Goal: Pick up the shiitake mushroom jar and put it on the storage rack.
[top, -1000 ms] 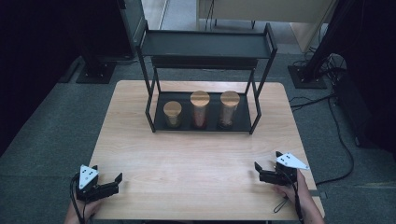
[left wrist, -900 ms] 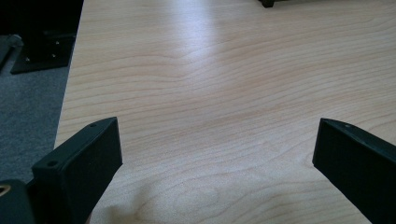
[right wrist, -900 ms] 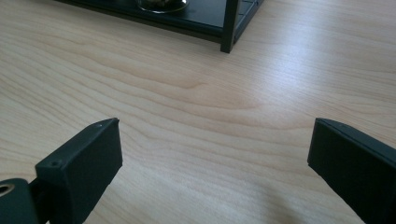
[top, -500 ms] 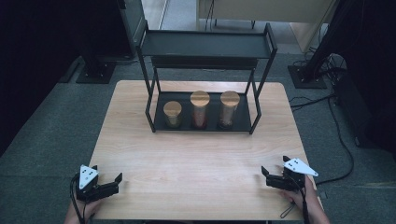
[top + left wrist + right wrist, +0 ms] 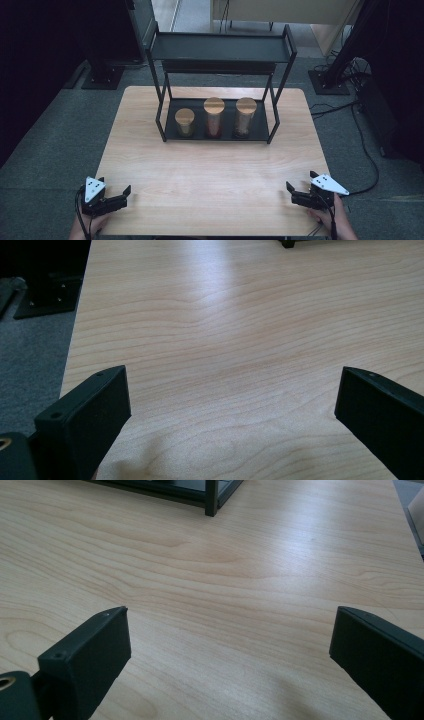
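A black two-tier rack (image 5: 220, 47) stands at the back of the wooden table (image 5: 210, 170). Its lower shelf holds three jars with wooden lids: a short one (image 5: 184, 122), a taller one with reddish contents (image 5: 214, 117) and a tall one (image 5: 245, 117). My left gripper (image 5: 116, 189) rests at the table's near left corner, jaws open and empty (image 5: 232, 385). At the near right corner my right gripper (image 5: 301, 181) is open too, with bare wood between its jaws (image 5: 230, 625). A rack leg (image 5: 212, 497) shows far ahead of it.
Grey carpet surrounds the table. Black cables (image 5: 360, 145) run over the floor at the right, and a dark stand base (image 5: 102, 77) sits at the back left. The rack's top shelf is bare.
My right gripper has slid to the right and toward the table's near edge. The left gripper and the jars have stayed put.
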### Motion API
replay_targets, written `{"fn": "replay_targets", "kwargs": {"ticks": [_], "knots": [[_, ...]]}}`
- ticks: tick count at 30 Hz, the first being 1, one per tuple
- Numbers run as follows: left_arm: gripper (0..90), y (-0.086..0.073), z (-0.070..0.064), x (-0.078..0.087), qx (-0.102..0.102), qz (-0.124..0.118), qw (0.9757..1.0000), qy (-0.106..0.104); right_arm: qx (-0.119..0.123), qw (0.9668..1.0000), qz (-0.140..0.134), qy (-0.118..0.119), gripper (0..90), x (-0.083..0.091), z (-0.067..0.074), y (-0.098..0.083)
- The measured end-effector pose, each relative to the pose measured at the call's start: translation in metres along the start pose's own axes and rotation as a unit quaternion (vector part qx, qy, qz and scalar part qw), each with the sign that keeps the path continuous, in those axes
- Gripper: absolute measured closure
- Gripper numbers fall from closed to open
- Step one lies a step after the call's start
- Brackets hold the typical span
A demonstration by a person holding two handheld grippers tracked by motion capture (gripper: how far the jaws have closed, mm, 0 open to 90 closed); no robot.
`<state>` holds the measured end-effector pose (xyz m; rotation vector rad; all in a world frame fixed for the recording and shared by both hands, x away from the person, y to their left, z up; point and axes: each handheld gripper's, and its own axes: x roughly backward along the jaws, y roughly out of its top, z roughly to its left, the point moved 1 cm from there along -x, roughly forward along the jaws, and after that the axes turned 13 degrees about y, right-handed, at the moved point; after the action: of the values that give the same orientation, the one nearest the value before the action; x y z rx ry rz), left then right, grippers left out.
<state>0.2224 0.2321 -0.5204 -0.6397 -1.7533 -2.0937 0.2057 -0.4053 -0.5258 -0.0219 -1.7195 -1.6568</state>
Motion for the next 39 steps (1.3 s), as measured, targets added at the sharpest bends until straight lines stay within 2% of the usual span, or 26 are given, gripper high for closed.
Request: {"fn": "replay_targets", "kwargs": {"ticks": [36, 39], "knots": [[1.5, 0.0, 0.0, 0.0, 0.001, 0.0, 1.0, 0.0, -0.01, 0.9993, 0.001, -0.036, 2.7, 0.037, -0.014, -0.021], [1.5, 0.0, 0.0, 0.0, 0.002, 0.001, 1.0, 0.001, -0.018, 0.9991, -0.003, -0.038, 2.6, 0.041, -0.017, -0.022]]}}
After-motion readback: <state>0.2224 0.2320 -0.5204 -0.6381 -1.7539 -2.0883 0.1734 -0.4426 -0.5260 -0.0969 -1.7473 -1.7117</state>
